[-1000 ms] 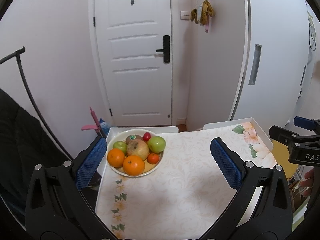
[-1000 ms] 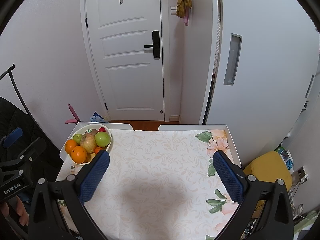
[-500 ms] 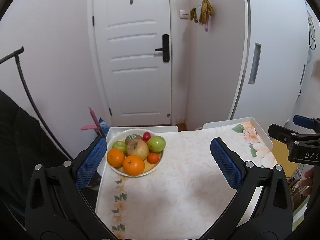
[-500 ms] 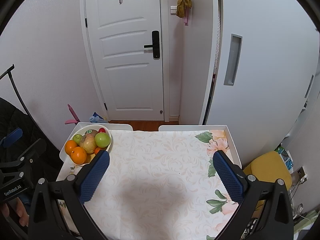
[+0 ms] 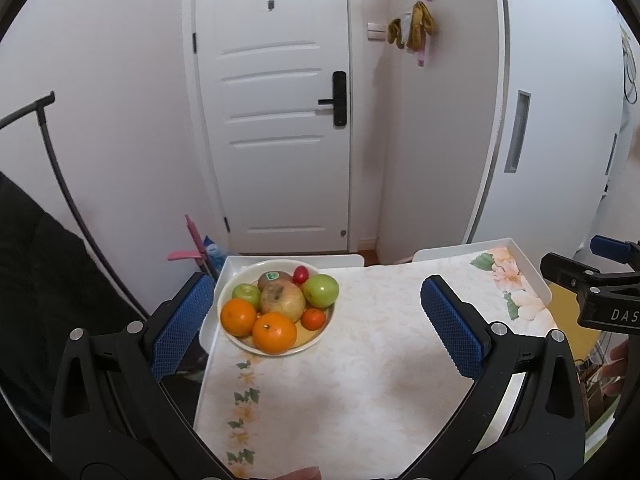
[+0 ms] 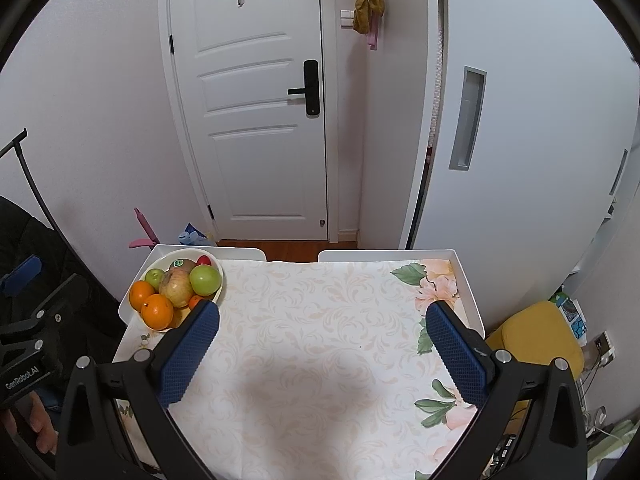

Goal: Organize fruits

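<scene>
A white bowl [image 5: 244,344] [image 6: 218,266] of fruit sits at the table's far left corner. It holds two oranges [image 5: 274,332] [image 6: 157,311], two green apples [image 5: 321,290] [image 6: 205,279], a yellowish apple [image 5: 282,301], a kiwi [image 5: 273,277], a red tomato [image 5: 301,274] and a small tangerine [image 5: 313,318]. My left gripper [image 5: 316,320] is open, held above the table with the bowl just inside its left finger. My right gripper [image 6: 322,340] is open over the table's middle, with nothing between its fingers.
The table [image 6: 320,340] has a floral cloth and white raised rims [image 6: 468,280]. A white door [image 6: 256,120] and white wall stand behind. A yellow stool [image 6: 532,344] sits at the right; a dark jacket [image 5: 40,280] lies at the left.
The left wrist view has shifted slightly, the bowl sitting a little further right and lower between the fingers. The right gripper has barely moved.
</scene>
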A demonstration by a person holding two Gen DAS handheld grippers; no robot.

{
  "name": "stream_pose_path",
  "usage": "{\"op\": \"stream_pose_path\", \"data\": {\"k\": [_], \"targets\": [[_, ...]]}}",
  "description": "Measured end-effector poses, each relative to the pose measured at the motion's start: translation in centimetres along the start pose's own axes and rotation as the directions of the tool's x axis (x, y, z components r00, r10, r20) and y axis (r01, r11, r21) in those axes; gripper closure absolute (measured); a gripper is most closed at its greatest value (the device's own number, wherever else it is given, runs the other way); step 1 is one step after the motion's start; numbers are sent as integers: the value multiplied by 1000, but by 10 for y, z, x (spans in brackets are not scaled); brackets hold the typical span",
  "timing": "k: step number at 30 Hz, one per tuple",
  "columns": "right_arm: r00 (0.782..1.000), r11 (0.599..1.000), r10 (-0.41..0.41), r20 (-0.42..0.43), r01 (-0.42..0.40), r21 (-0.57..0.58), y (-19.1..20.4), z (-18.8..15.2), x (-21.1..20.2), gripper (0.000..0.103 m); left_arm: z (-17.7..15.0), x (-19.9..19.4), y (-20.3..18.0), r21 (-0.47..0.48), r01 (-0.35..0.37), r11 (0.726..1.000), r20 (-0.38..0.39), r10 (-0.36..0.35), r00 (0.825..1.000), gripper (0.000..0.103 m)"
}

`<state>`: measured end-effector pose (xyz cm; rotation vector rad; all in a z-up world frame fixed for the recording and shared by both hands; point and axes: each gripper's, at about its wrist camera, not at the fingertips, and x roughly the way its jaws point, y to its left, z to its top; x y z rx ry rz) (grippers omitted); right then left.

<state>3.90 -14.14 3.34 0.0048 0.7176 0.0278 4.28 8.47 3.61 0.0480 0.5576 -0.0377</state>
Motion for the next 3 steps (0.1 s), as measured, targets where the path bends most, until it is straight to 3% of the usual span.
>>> {"op": "stream_pose_path", "data": {"k": [3], "targets": [[1000, 1000, 0, 0, 0, 0, 0, 0, 0, 0, 0, 0, 1, -1, -2, 1000, 2, 2, 1000, 0]]}}
